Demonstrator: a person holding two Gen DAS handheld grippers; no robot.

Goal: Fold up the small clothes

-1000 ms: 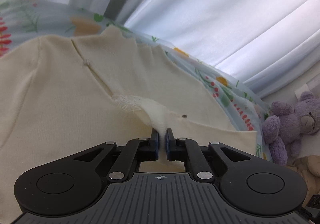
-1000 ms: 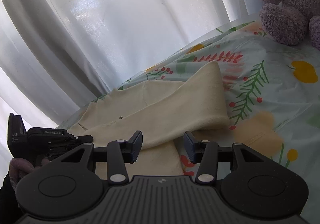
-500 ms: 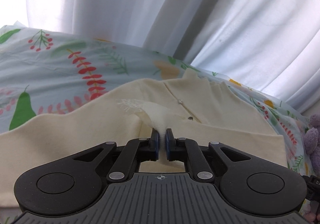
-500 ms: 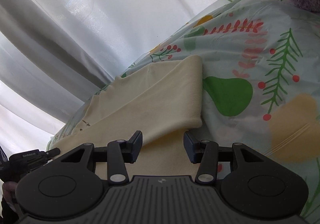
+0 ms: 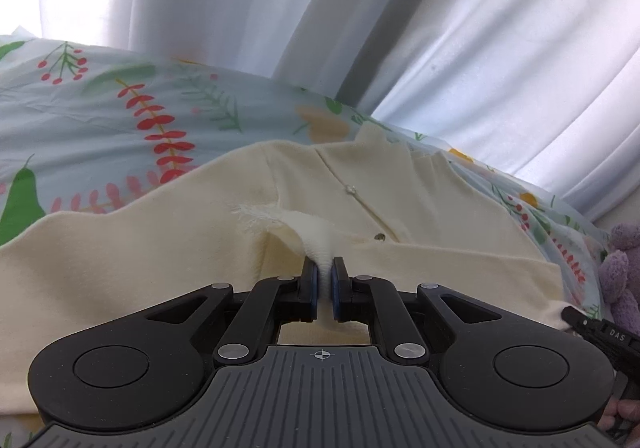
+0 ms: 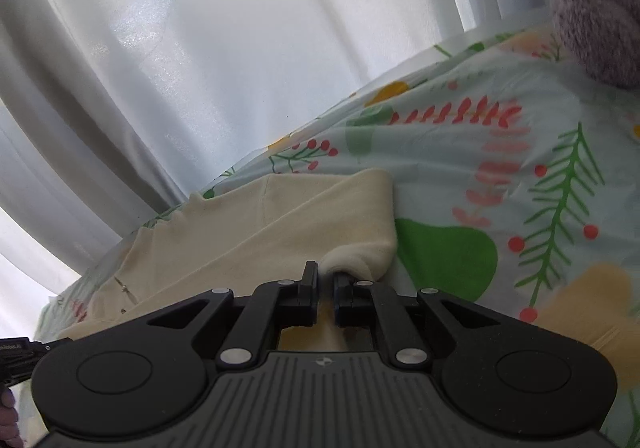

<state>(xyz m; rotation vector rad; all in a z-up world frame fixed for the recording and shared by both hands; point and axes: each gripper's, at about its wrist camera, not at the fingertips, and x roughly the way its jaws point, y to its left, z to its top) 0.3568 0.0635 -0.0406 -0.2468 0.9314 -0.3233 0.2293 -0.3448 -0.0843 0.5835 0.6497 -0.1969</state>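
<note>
A cream baby garment (image 5: 140, 256) with small buttons lies spread on a floral bedsheet (image 5: 100, 119). My left gripper (image 5: 324, 268) is shut on a pinch of its fabric, which bunches up between the pads beside a frayed white label. In the right wrist view the same cream garment (image 6: 256, 232) lies folded over, and my right gripper (image 6: 326, 276) is shut on the rolled corner of the fold. The other gripper's black tip shows at the right edge of the left wrist view and at the left edge of the right wrist view.
White curtains (image 5: 360, 15) hang along the far side of the bed. A purple plush bear (image 5: 620, 280) sits on the sheet to the right, also as a purple plush bear (image 6: 596, 3) at the top right in the right wrist view. Patterned sheet (image 6: 520, 207) lies right of the garment.
My right gripper has moved in over the folded edge and closed on it. My left gripper, still pinching the fabric, has swung so more sheet shows on the left.
</note>
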